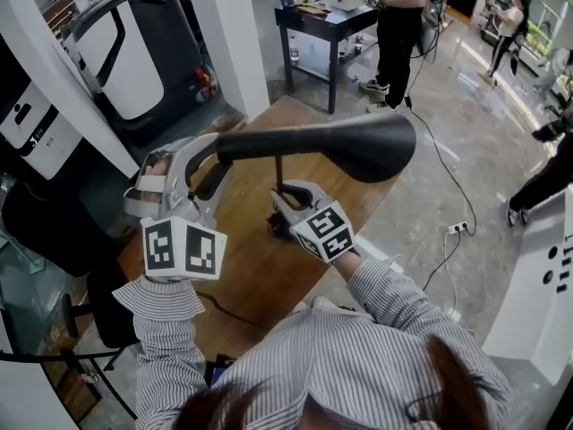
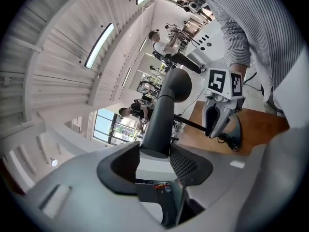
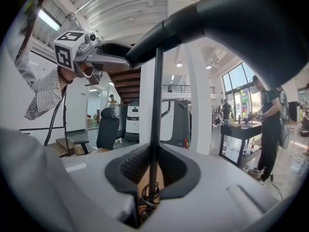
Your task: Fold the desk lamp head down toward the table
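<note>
**A:** Where is the desk lamp sitting right now?

**B:** It is standing on the wooden table (image 1: 251, 276), close in front of the person. The black lamp head (image 1: 363, 146) is lying roughly level above the tabletop. Its wide end is reaching out to the right, past the table's edge in the head view.

**A:** And what is the left gripper (image 1: 219, 157) doing?

**B:** It is clamping the tapered neck (image 2: 161, 120), the thin rear end of the lamp head. In the left gripper view the neck is filling the gap between the two pads, so the jaws are standing wide but gripping. The wide end is pointing straight away from that gripper.

**A:** Is the right gripper (image 1: 280, 197) busy as well?

**B:** Yes. It is sitting lower, just above the table and beneath the middle of the head. Its jaws are closing narrowly on the thin upright stem (image 3: 155, 105).

**A:** How is the stem running relative to it?

**B:** It is rising straight up out of those jaws and meeting the neck from below. That joint is lying between the two grippers, nearer the left one.
</note>
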Motion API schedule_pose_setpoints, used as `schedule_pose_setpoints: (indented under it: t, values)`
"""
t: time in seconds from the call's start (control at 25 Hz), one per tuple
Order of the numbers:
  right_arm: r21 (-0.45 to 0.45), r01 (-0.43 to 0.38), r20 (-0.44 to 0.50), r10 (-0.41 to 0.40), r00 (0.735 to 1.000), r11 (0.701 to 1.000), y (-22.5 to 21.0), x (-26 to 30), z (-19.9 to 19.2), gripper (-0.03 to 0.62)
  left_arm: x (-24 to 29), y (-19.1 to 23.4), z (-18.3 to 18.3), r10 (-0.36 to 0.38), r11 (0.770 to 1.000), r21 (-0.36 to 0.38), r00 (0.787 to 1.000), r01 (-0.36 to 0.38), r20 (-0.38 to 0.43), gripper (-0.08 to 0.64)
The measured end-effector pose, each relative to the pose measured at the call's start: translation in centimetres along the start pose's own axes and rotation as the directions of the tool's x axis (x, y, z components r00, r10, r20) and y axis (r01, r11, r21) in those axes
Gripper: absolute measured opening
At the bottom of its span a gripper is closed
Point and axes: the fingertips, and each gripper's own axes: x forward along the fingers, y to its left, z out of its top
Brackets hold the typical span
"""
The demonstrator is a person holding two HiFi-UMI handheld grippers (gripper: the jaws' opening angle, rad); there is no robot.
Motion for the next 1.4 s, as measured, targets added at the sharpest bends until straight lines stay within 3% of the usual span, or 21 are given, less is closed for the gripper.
schedule_pose_setpoints:
  t: [0.12,0.2,0.32,0.6,0.84,0.96,1.12,1.2,1.32,1.4]
  values:
    - [0.001,0.004,-0.004,-0.004,1.0,1.0,0.0,0.0,0.0,0.052,-0.3,0.9,0.4,0.014,0.999,0.039,1.0,-0.014,0.003,0.204]
    - [-0.001,0.01,-0.006,-0.01,1.0,1.0,0.0,0.0,-0.1,0.052,-0.6,1.6,0.8,0.022,0.999,0.026,0.999,-0.023,0.023,0.198]
    - [-0.005,0.039,0.001,-0.039,0.999,0.999,0.0,0.0,-0.1,0.051,-0.9,2.4,1.4,0.032,0.999,0.005,0.998,-0.032,0.054,0.12]
    - [-0.001,0.048,0.007,-0.048,0.999,0.999,-0.1,-0.1,0.0,0.051,-0.9,2.5,1.6,0.015,0.998,0.059,0.999,-0.017,0.035,0.122]
    - [-0.011,0.047,0.011,-0.047,0.999,0.999,0.1,0.0,0.1,0.051,-1.1,2.6,1.4,0.037,0.998,0.045,0.999,-0.038,0.029,0.123]
    - [-0.047,0.07,0.003,-0.07,0.998,0.996,0.0,-0.1,-0.1,0.055,-1.1,2.5,1.4,0.052,0.999,0.005,0.998,-0.052,0.034,0.123]
    - [-0.093,0.09,0.0,-0.09,0.996,0.992,0.2,-0.8,-0.9,0.057,-1.0,2.1,1.0,0.08,0.991,-0.112,0.996,-0.075,0.039,0.133]
    - [-0.08,0.085,0.004,-0.085,0.996,0.993,0.4,-1.5,-1.0,0.057,-1.1,1.7,0.7,0.123,0.966,-0.238,0.991,-0.105,0.058,0.133]
    - [-0.061,0.063,-0.009,-0.063,0.998,0.996,0.8,-2.5,-1.8,0.056,-1.0,-0.3,-0.1,0.181,0.874,-0.468,0.981,-0.127,0.072,0.174]
    - [-0.046,0.054,-0.009,-0.054,0.998,0.998,0.9,-3.2,-1.9,0.055,-0.4,-2.5,-1.1,0.185,0.819,-0.56,0.981,-0.123,0.055,0.173]
